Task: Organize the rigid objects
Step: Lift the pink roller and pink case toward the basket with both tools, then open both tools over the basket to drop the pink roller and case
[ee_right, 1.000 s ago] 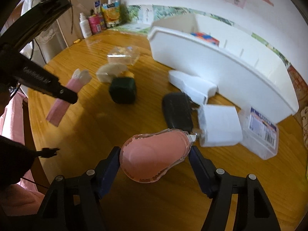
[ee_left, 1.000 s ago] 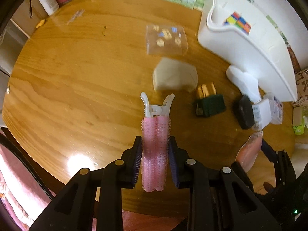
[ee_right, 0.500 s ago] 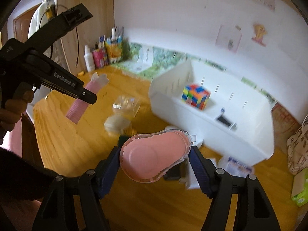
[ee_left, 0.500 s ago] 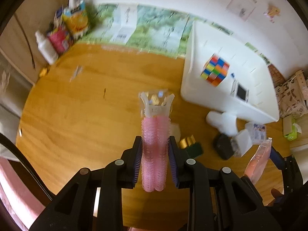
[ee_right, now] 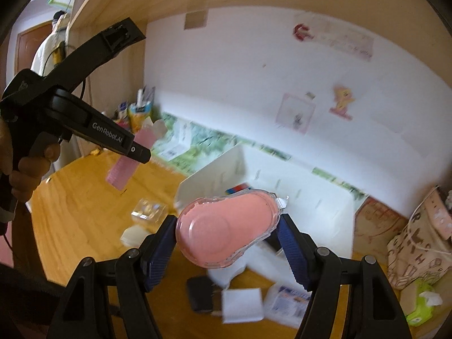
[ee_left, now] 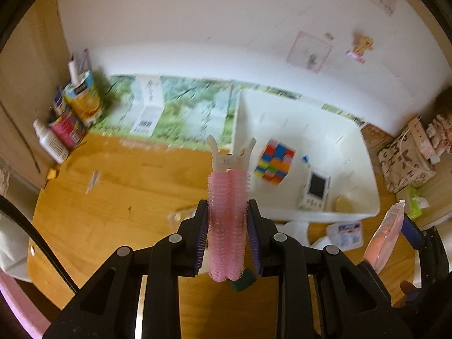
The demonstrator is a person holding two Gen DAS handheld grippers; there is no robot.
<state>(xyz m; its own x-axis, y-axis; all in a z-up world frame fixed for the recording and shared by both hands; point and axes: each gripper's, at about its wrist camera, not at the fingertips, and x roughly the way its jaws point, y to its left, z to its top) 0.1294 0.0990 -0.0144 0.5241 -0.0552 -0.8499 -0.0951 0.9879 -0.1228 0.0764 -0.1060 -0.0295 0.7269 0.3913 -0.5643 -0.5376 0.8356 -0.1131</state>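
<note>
The left gripper [ee_left: 227,237] pinches a pink bristly hair-roller clip [ee_left: 228,220]; the right gripper [ee_right: 227,250] clamps a pink teardrop-shaped plastic case [ee_right: 226,230], both aloft, probably bound for the white plastic bin [ee_left: 364,169] far right.

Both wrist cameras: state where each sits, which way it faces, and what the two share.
Left wrist: behind the left gripper, shut on the pink hair roller, facing down-forward at the white bin; no hand shows.
Right wrist: behind the right gripper, clamping the pink tape dispenser, facing the wall; a hand shows.
Shared: bin, roller, dispenser.
</note>
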